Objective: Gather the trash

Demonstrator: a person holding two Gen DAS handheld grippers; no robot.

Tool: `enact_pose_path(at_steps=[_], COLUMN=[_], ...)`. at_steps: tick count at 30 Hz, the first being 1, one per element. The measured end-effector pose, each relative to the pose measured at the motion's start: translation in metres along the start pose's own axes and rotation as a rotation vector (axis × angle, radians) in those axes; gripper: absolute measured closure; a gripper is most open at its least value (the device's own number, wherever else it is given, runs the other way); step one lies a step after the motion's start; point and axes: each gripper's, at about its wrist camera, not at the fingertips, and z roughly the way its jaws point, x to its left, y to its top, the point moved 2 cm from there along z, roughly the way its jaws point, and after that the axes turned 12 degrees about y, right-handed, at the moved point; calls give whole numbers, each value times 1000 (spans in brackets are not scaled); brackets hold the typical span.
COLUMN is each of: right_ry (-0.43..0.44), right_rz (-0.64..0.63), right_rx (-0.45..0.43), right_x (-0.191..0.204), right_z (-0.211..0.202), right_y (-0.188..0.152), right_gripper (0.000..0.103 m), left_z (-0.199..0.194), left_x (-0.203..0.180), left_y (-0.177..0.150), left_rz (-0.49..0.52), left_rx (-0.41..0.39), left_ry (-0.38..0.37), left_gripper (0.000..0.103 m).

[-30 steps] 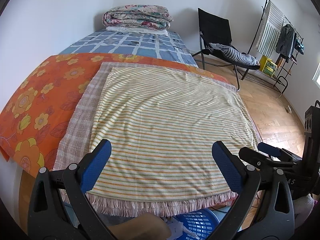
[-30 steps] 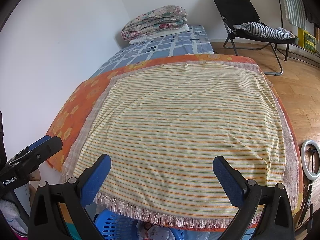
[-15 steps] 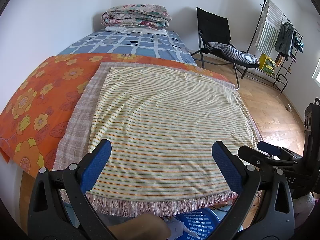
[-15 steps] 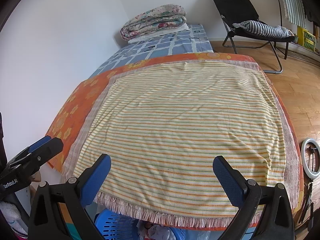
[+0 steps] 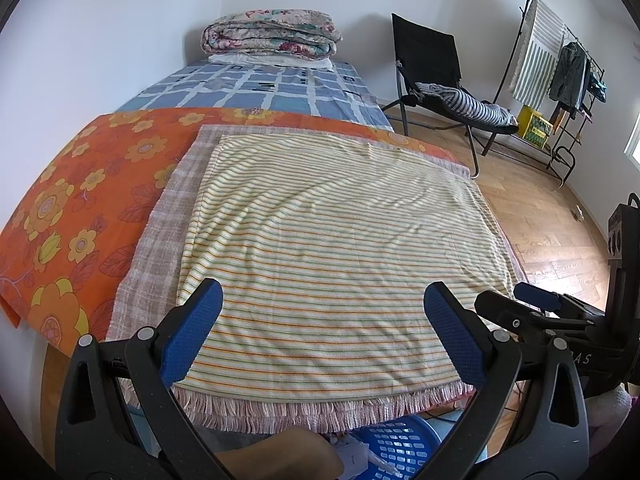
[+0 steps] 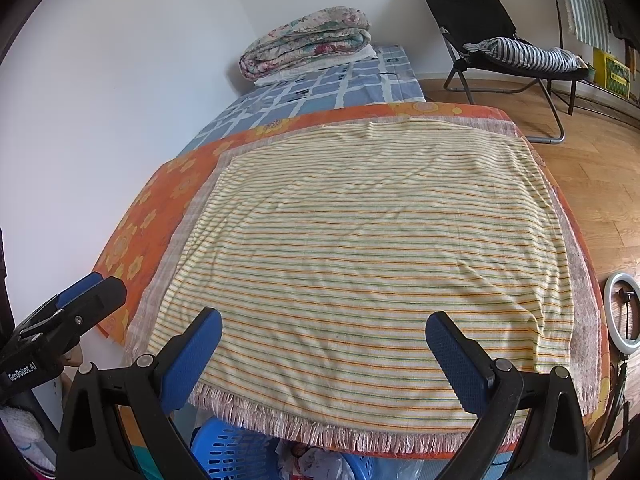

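My left gripper hangs open over the near edge of a yellow striped cloth spread on a bed, nothing between its blue pads. My right gripper is open too, above the same cloth. Under the fringed edge sits a blue slotted basket, and in the right wrist view the basket holds crumpled paper and wrappers. No loose trash shows on the cloth. Each gripper appears in the other's view: the right one at the right edge, the left one at the left.
An orange flowered sheet and a blue checked sheet cover the bed, with a folded quilt at its head. A black folding chair, a clothes rack and a ring light stand on the wooden floor. A hand shows below.
Both grippers have stayed open and almost still; the views shifted only slightly.
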Motion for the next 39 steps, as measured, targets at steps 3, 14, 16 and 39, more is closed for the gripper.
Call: enact_pose_path(at_steps=[3,14,16,39], right_ry=[-2,6,7,6], right_rz=[0,20,22,46], right_rx=[2,11,9,27], right_x=[0,-2,-2,-9], right_z=[0,3,3,6], right_y=[0,-2,-2,-4], right_gripper=[0,0,0,0], left_z=[0,0,0,1], left_x=[-1,-1,-1,12], left_y=[0,-1,-1,3], left_rz=[5,7,6,29], left_rx=[-2,0,1,-6], left_ry=[1,5,4,6], left_gripper=[1,1,1,1])
